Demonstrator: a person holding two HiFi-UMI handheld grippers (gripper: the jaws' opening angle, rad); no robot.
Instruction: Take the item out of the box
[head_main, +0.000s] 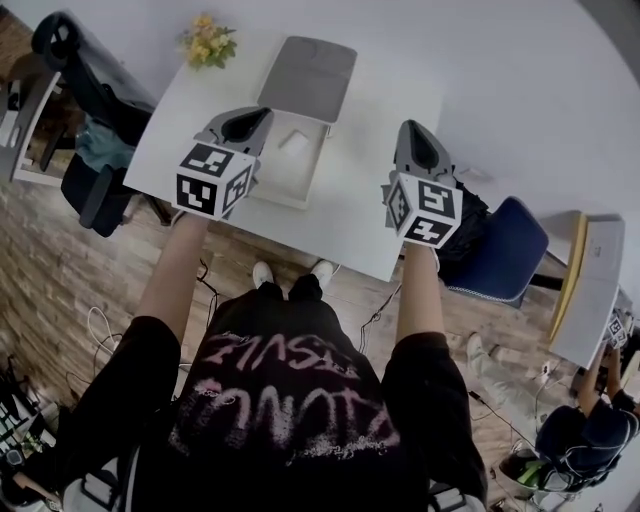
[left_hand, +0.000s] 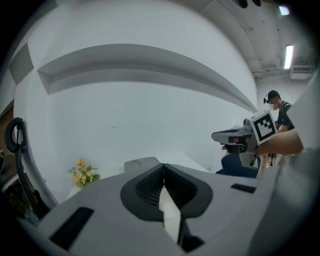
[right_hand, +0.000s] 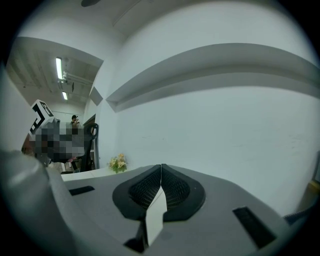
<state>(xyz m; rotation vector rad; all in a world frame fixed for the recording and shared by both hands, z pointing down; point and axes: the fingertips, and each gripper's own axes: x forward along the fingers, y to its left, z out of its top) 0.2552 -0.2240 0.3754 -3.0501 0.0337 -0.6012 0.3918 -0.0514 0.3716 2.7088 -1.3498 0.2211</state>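
An open box lies on the white table (head_main: 370, 210): a white base (head_main: 268, 185) with its grey lid (head_main: 308, 78) folded back at the far side. A small white item (head_main: 294, 141) rests inside the base. My left gripper (head_main: 264, 113) hovers above the box's left edge, jaws shut with nothing in them. My right gripper (head_main: 412, 127) hangs over the table to the right of the box, also shut and empty. In the left gripper view the closed tips (left_hand: 163, 165) point past the lid (left_hand: 141, 163). The right gripper view shows closed tips (right_hand: 160, 166) facing the wall.
A yellow flower bunch (head_main: 207, 42) stands at the table's far left corner. A black office chair (head_main: 85, 75) is left of the table, a blue chair (head_main: 505, 250) at its right. Another person (head_main: 590, 420) works at a desk on the right.
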